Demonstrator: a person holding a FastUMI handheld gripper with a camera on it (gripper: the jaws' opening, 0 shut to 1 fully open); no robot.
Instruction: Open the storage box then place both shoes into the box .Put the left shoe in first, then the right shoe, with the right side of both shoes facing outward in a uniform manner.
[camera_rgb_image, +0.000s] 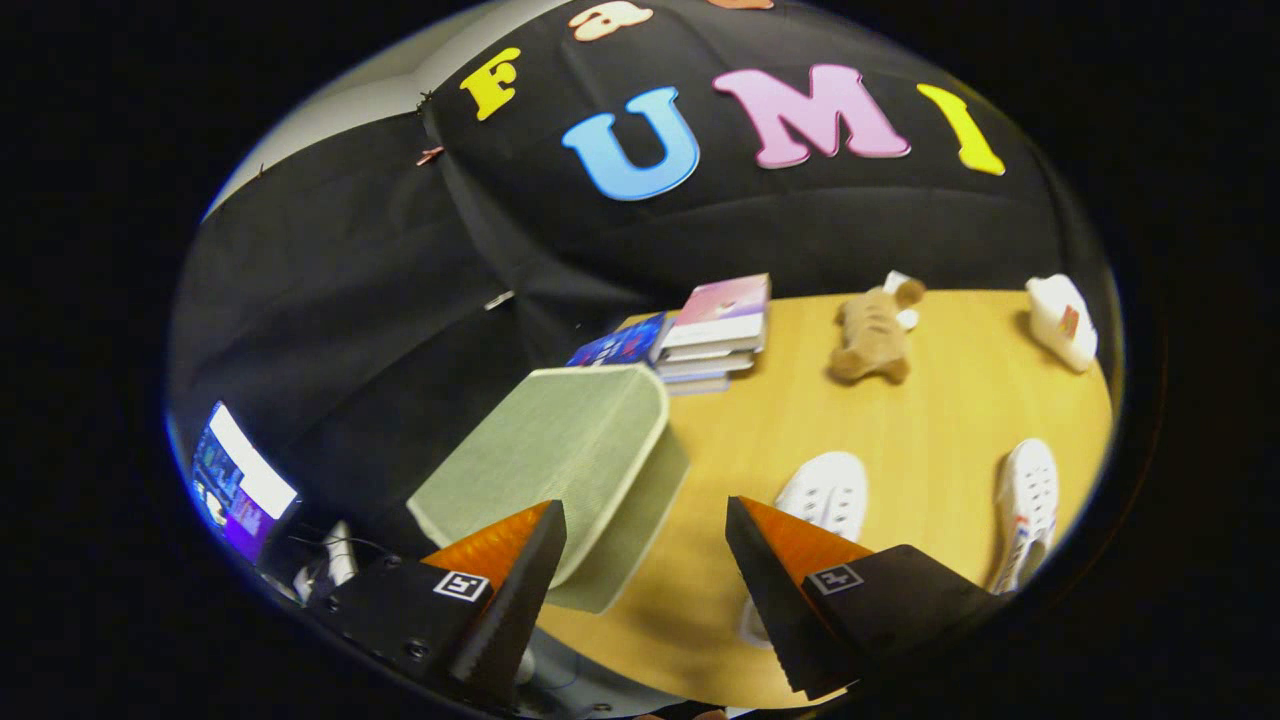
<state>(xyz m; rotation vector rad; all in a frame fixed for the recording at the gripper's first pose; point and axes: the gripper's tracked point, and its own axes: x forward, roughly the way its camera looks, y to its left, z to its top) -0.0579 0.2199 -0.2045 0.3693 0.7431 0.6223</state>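
Observation:
A pale green fabric storage box (560, 470) with its lid down sits on the wooden table (930, 430), just ahead of the left finger. One white shoe (825, 495) lies just beyond the right finger, partly hidden by it. A second white shoe (1025, 510) lies farther right, near the table's edge. My gripper (645, 525) hovers above the table, open, with nothing between its fingers.
A stack of books (715, 330) stands behind the box, with a blue book (620, 345) beside it. A brown plush toy (875, 335) and a white object (1062, 322) lie at the far side of the table. A lit screen (235, 485) glows off the table's left.

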